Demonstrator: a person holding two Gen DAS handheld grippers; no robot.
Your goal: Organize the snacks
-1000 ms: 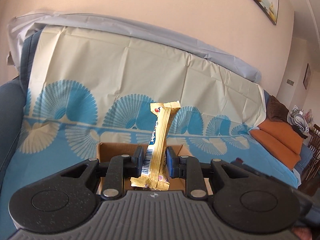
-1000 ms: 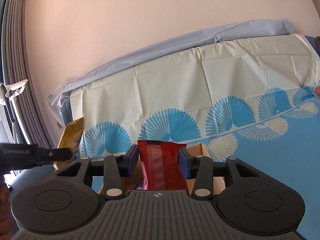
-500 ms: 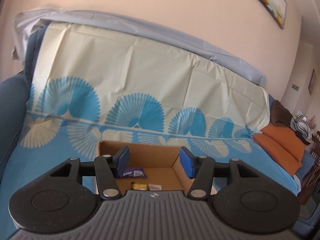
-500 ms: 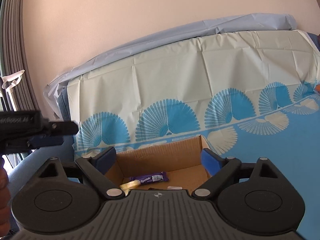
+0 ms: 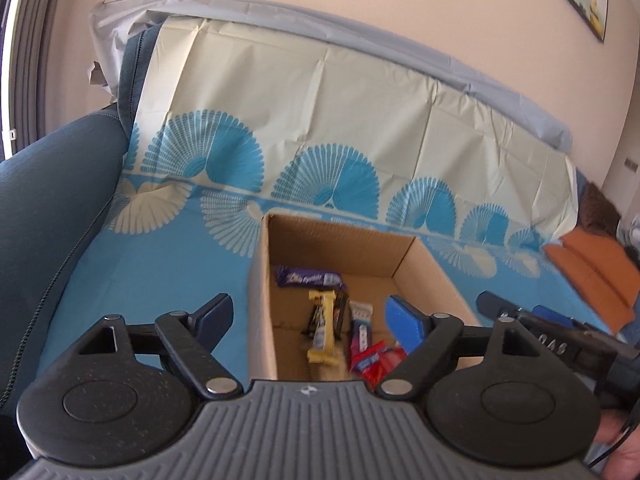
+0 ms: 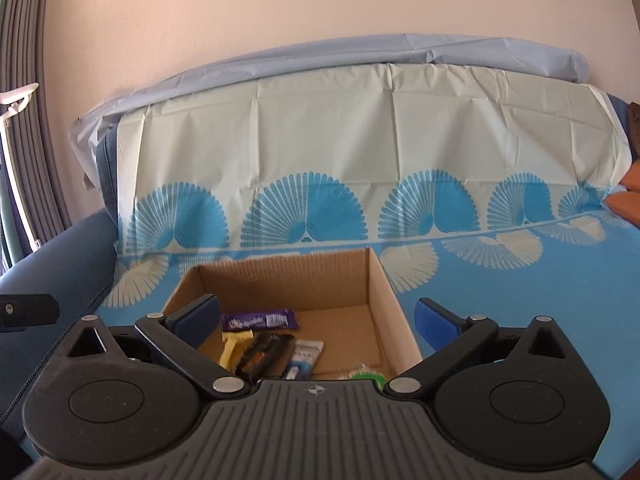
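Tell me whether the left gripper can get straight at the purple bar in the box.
Probably yes. The left gripper hangs over the open cardboard box, jaws just opened wide and empty, and the purple bar lies uncovered by the far wall; only the yellow bar sits nearer.

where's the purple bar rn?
Both wrist views: purple bar lies flat in the cardboard box, toward its far-left corner, just behind the yellow bar.
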